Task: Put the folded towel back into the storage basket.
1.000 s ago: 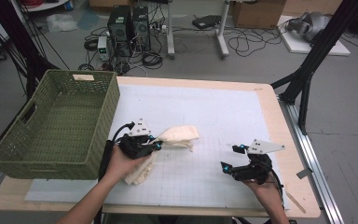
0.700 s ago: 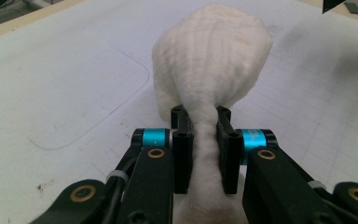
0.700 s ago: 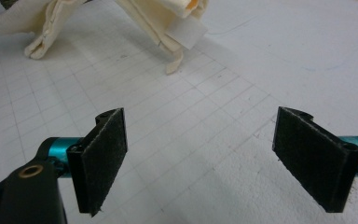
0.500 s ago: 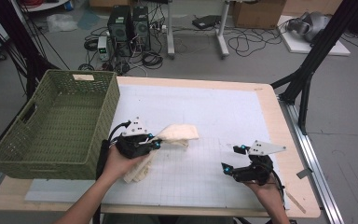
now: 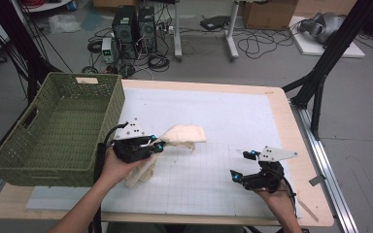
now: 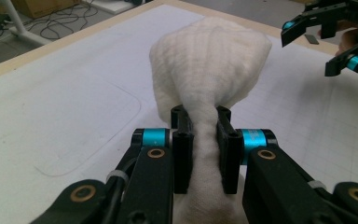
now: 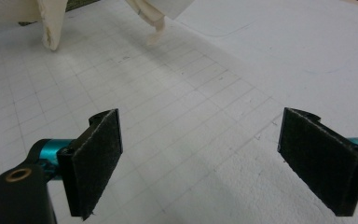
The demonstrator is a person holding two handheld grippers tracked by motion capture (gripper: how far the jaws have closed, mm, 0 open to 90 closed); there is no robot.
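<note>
High view: left hand-held gripper [image 5: 156, 144], left of centre, is clamped on a cream cloth [image 5: 184, 134]; one end juts toward frame centre above the tabletop [image 5: 233, 116], the rest hangs beneath the hand. Right hand-held gripper [image 5: 241, 165], lower right, jaws wide apart, having just been opening, nothing between them. Green basket [image 5: 53, 131] at left edge.

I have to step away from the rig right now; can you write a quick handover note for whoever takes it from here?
Left gripper: shut on the cream-white knitted cloth, bunched and lifted, one end trailing on the white gridded mat.
Right gripper: open, holding nothing, jaws just widened, low over the mat at the near right.
Green woven basket: at the table's left edge, nothing seen inside.
Done: cloth picked up.
Left: probably carrying it into the basket.
</note>
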